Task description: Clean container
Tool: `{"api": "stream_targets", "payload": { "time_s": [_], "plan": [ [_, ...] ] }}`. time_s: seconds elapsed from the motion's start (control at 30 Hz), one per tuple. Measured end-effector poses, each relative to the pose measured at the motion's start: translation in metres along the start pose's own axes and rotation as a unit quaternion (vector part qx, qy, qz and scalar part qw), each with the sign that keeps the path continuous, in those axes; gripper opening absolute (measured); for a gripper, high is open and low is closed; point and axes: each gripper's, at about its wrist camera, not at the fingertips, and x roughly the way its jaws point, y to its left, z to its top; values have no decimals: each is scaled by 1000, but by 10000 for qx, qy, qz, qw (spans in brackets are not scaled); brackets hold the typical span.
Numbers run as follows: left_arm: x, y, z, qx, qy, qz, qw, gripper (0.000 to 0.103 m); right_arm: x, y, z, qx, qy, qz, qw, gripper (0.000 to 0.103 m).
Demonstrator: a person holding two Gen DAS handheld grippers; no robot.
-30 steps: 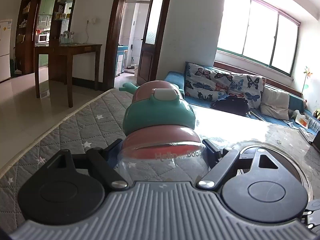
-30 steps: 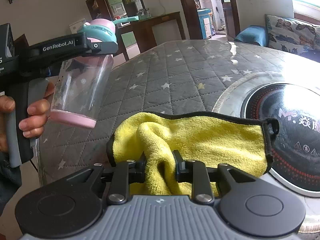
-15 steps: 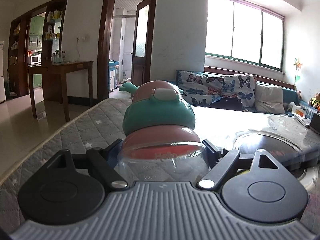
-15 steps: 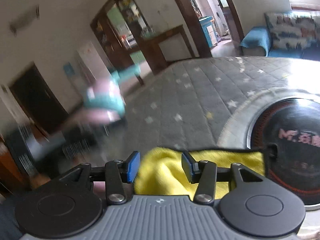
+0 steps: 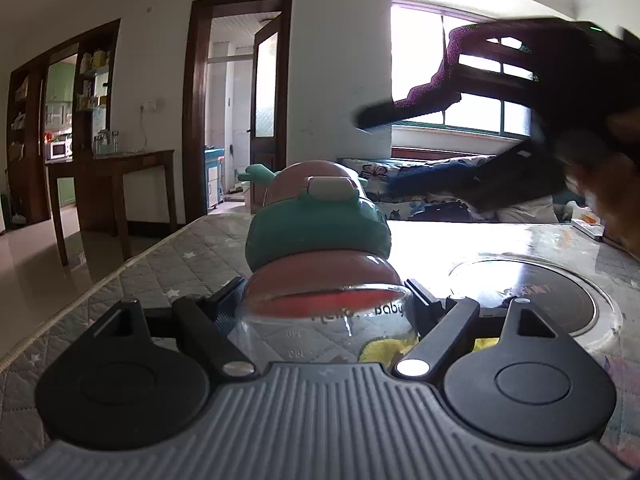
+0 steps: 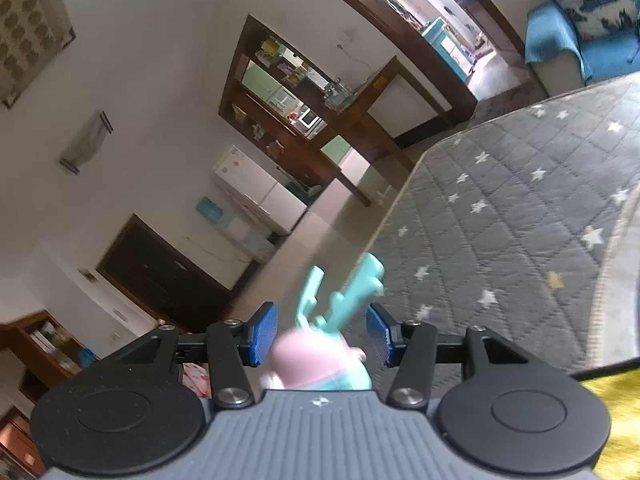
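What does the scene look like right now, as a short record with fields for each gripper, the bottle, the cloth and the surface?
left gripper: shut on the bottle's clear body
right gripper: open, blue pads either side of the lid, not touching
bottle: clear, pink collar, teal and pink lid
yellow cloth: lying on the surface, released
surface: grey quilted star-print cover

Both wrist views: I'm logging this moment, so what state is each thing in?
Bottle: upright, clamped by the left gripper.
Bottle lid: on, closed.
Right gripper: open, pads on either side of the lid top.
Yellow cloth: lying loose on the table, not gripped.
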Motion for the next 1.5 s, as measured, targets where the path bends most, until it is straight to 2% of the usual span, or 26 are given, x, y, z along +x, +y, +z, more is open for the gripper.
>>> {"api": "stream_targets", "payload": {
  "time_s": [0.1, 0.23, 0.4, 0.43, 0.5, 0.53, 0.77, 0.9, 1.03, 1.4, 1.5],
  "plan": [
    [-5, -3, -2, 42, -47, 9, 10000, 83, 11, -3, 4, 111, 73, 72, 9999, 50],
    [-12, 1, -3, -76, -106, 15, 9999, 83, 20, -5, 2, 80, 158, 150, 9997, 38],
    [-19, -3, -3, 17, -155, 16, 9999, 83, 31, -15, -3, 397, 225, 284, 9986, 35],
    [-20, -4, -3, 42, -157, 18, 9999, 83, 33, -16, -4, 393, 228, 292, 9985, 27],
    [-20, -6, -1, 46, -137, 40, 9999, 83, 35, -17, -7, 382, 240, 344, 9984, 22],
    [-20, -6, 0, 44, -126, 54, 9999, 83, 35, -16, -7, 352, 247, 367, 9984, 16],
    [-32, -14, 7, 109, 136, 158, 9997, 83, 24, 7, -16, -198, 191, 319, 9991, 14],
    [-52, -19, 15, 89, -17, 230, 9997, 85, 12, 25, -27, -535, 189, 326, 9979, 14],
    [-67, -23, 29, 79, -36, 313, 9995, 87, 2, 36, -34, -586, 238, 379, 9973, 14],
    [-64, -37, 42, 281, 475, 465, 9974, 86, -17, 66, -54, -1147, 417, 499, 9913, 15],
    [-67, -35, 43, 316, 486, 489, 9971, 82, -20, 72, -59, -1259, 459, 534, 9895, 17]
  ]
}}
